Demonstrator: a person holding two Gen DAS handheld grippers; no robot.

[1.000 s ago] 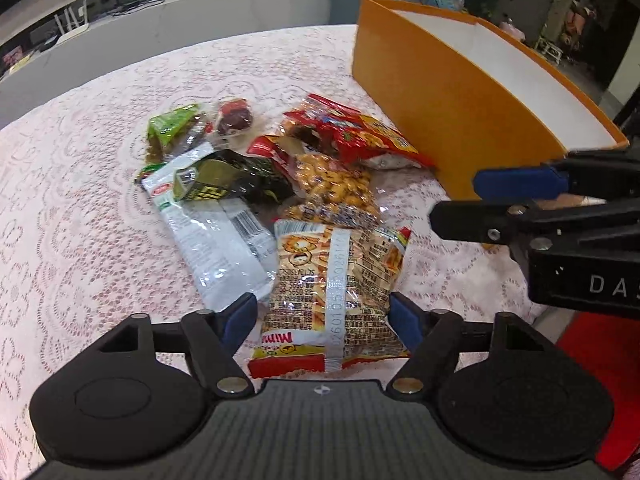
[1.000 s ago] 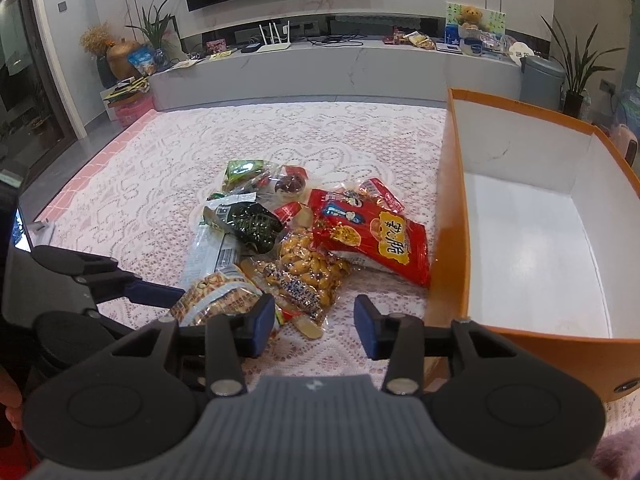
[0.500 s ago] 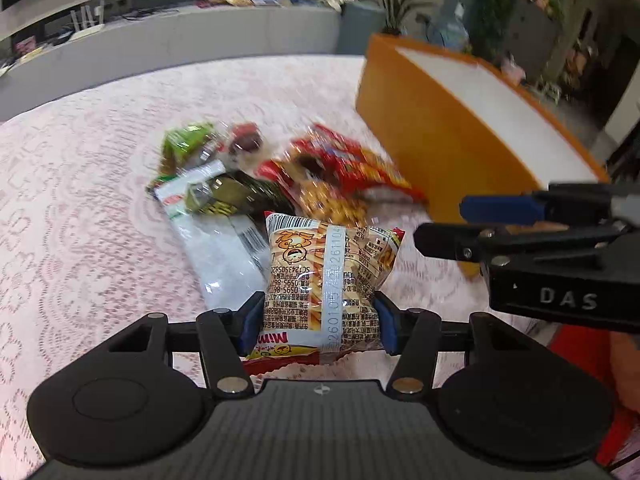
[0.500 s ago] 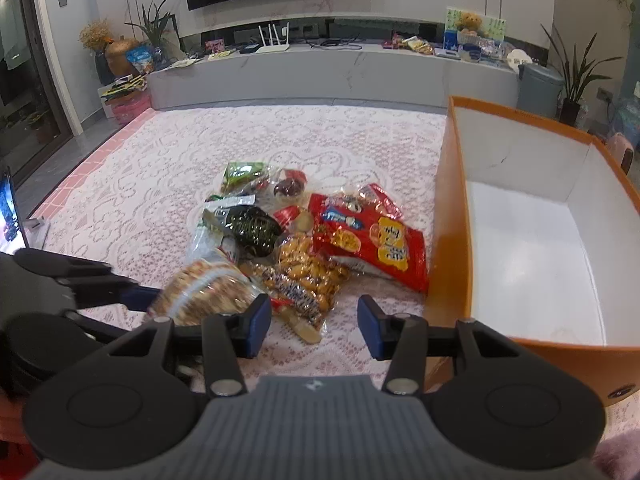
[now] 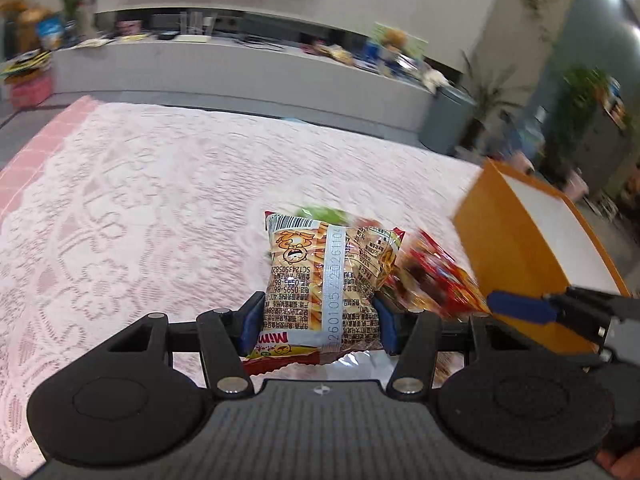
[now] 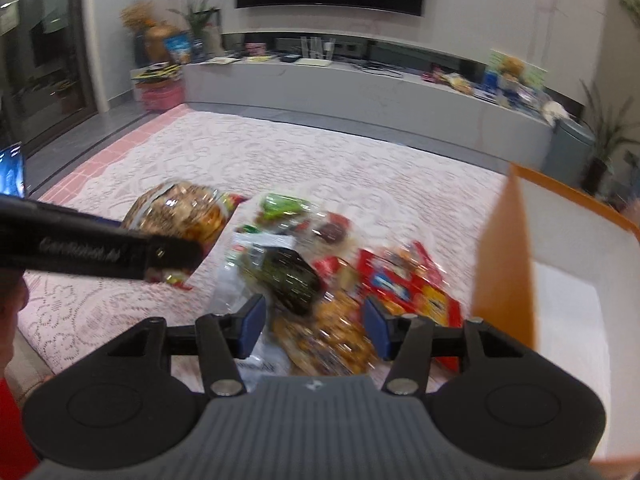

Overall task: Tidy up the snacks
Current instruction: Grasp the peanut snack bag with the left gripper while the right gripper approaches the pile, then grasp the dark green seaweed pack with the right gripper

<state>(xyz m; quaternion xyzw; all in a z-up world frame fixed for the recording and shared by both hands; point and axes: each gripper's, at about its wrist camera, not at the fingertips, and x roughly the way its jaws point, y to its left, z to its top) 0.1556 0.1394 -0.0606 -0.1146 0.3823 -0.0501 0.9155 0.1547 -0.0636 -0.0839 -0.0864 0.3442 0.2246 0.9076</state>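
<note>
My left gripper (image 5: 318,330) is shut on a yellow-orange snack bag (image 5: 328,280) with a barcode, and holds it lifted above the lace tablecloth (image 5: 140,208). In the right wrist view the same snack bag (image 6: 180,216) hangs at the left, held by the left gripper's black arm. My right gripper (image 6: 314,328) hovers over the snack pile; its jaws are opening with nothing pressed between them. Below it lie a peanut-like snack bag (image 6: 328,340), a dark green packet (image 6: 284,276) and a red bag (image 6: 408,284). The orange box (image 6: 504,264) with a white inside stands at the right.
A green packet (image 6: 280,204) and a small clear pack with a dark sweet (image 6: 332,232) lie farther back in the pile. A grey TV bench (image 6: 360,92) runs behind the table. A grey bin (image 5: 444,120) and plants stand at the far right.
The left gripper shut on the yellow-orange snack bag and lifted it off the table, rolling and swinging left. The right gripper moved over the pile and its jaws widened.
</note>
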